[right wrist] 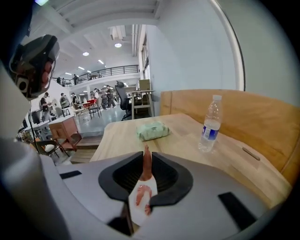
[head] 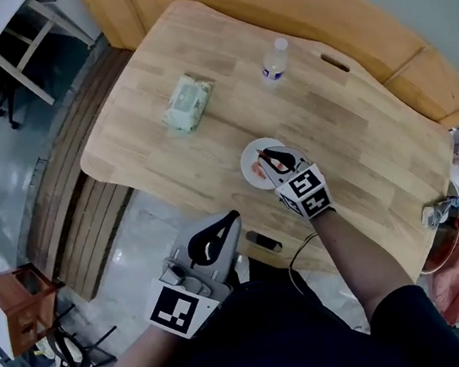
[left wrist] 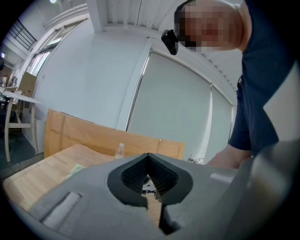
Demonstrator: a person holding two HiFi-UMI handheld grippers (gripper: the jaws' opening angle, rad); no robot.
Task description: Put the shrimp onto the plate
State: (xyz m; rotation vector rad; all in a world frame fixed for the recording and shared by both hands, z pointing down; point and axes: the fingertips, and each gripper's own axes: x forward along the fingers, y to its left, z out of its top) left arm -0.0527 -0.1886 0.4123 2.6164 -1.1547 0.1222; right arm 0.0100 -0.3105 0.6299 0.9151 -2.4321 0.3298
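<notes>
A pale wooden counter (head: 352,132) with rounded corners is seen in a large open hall, with a glossy grey floor on its left side. Toward the far side, a soft green pack of wipes (head: 187,102) and a clear plastic water bottle (head: 275,61) are set well apart.

Near the near edge, a small round white plate (head: 249,159) is covered in part by the right hand-held gripper (head: 267,159). Its jaws are closed on a slim pink-orange shrimp (right wrist: 146,164). The shrimp is pinched at the jaw tips, and its long axis runs along the jaws, one end poking out beyond them. The plate lies directly below the grip and shows white through the gap behind the tips. Pink pieces are seen on it there; whether they are the lower part of the same shrimp or separate pieces cannot be told.

The left hand-held gripper (head: 231,217) is held off the counter at its near edge, jaws together with nothing between them, and well apart from the plate.

The move is judged to be a matter of the right side alone: a short lowering and an opening of the jaws, since the shrimp is already above the plate.
</notes>
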